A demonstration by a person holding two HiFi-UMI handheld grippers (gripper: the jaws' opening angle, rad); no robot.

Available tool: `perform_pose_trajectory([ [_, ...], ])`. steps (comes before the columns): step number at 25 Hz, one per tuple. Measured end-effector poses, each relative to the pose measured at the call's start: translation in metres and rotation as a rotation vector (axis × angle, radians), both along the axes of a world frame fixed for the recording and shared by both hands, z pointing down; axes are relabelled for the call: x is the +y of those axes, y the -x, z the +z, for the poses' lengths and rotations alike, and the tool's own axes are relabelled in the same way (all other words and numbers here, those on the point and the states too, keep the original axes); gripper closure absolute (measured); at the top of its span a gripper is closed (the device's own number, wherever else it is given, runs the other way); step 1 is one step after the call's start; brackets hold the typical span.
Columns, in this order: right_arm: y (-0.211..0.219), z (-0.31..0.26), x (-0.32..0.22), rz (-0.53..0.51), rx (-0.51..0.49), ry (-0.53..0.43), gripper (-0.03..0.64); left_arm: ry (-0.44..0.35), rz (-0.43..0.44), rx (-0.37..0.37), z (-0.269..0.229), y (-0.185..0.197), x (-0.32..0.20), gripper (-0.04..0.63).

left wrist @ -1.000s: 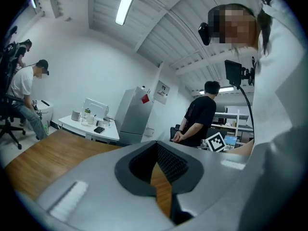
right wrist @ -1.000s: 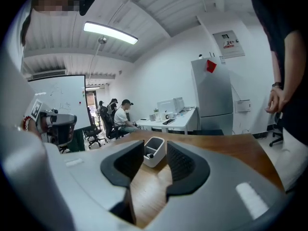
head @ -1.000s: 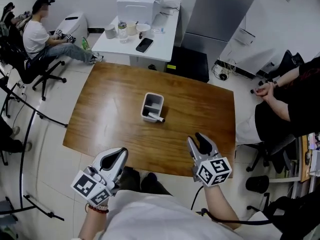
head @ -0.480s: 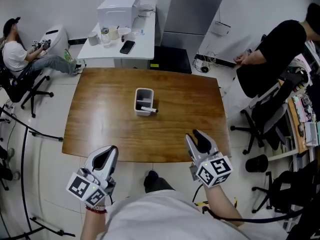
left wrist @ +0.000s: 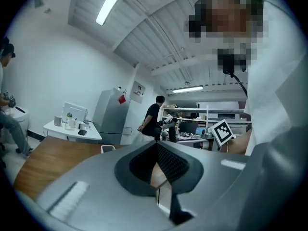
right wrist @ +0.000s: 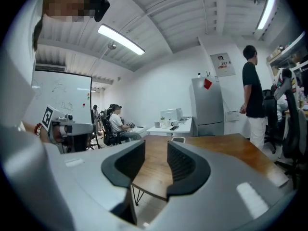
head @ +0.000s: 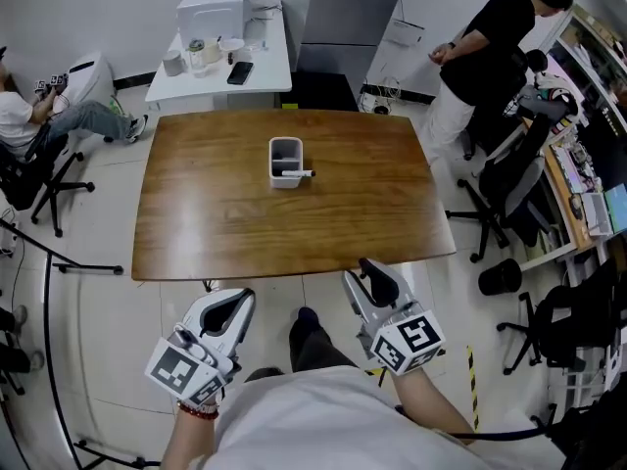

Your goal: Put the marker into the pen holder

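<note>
A white pen holder (head: 285,162) stands on the brown wooden table (head: 216,213), toward its far side. The marker (head: 297,173) lies in it, one end poking over the right rim. Both grippers hang over the floor, short of the table's near edge and far from the holder. My left gripper (head: 235,303) (left wrist: 156,145) is shut, its tips meeting with nothing between them. My right gripper (head: 368,268) (right wrist: 155,147) is open and its jaws are opening, with only table and floor seen through the gap. The right gripper view shows the pen holder (right wrist: 178,139) small and distant.
A white side table (head: 220,42) with a box, cups and a phone stands beyond the table. A person sits at far left (head: 29,116). Another person in black (head: 490,57) stands at right near office chairs (head: 509,184) and cluttered desks.
The view and both grippers have drawn back from the table, from over its near edge to over the floor. The person in black has got up and now stands farther back.
</note>
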State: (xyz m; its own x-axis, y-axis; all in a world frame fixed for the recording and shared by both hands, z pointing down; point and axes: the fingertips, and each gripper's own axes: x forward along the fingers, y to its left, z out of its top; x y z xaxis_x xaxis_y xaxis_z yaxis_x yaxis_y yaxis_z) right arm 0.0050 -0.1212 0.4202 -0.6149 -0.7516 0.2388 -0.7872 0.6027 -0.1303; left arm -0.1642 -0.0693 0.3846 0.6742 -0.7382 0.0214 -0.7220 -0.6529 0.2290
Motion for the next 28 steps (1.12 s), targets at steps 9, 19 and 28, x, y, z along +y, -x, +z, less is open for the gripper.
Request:
perform_pose_trajectory([
  [9, -0.022, 0.007, 0.085, 0.077, 0.018, 0.034, 0.499, 0.062, -0.020, 0.001, 0.023, 0.030, 0.072, 0.602],
  [19, -0.046, -0.001, 0.141, -0.055, 0.028, 0.035, 0.502, 0.047, -0.341, -0.035, 0.007, 0.086, 0.171, 0.603],
  [28, -0.080, -0.002, 0.226, -0.137, -0.009, 0.007, 0.502, 0.095, -0.418, 0.026, 0.023, 0.033, 0.273, 0.601],
])
